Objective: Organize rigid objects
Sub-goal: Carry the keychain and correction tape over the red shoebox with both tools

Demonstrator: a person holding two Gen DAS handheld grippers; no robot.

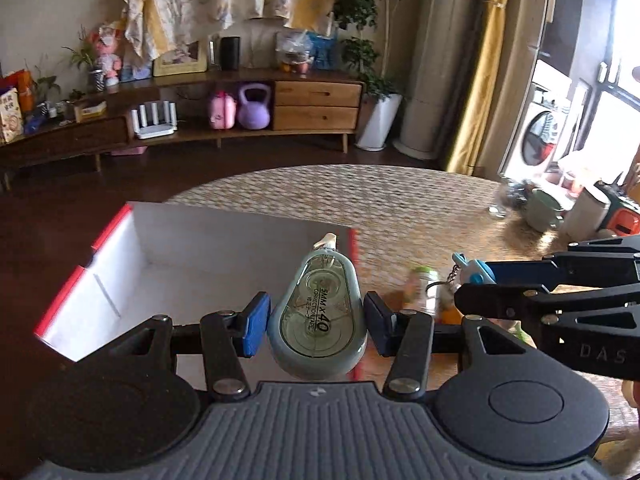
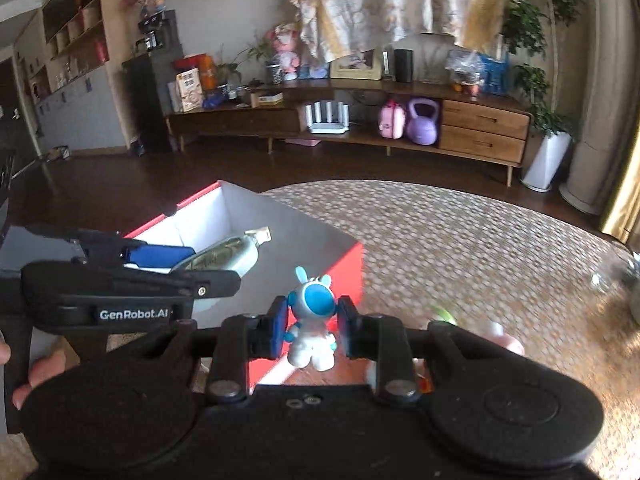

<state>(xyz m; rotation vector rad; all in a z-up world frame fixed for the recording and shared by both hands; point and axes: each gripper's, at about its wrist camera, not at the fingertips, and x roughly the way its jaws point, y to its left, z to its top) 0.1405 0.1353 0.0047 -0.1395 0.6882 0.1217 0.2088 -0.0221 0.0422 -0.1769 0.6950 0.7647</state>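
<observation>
Left wrist view shows the left gripper clamped on a correction tape dispenser, hanging over the near right corner of the open red-and-white box. To its right, the right gripper pinches a small blue-and-white rabbit figurine above the box's red right wall. Both loads look mid-carry; I judge each needs easing past the rim before release, with open room inside.

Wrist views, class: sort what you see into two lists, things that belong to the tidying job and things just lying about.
Part of the job:
- correction tape, held in the left tool
- rabbit figurine, held in the right tool
- red and white box

Just lying about:
- purple kettlebell
- white planter
- wooden sideboard
</observation>
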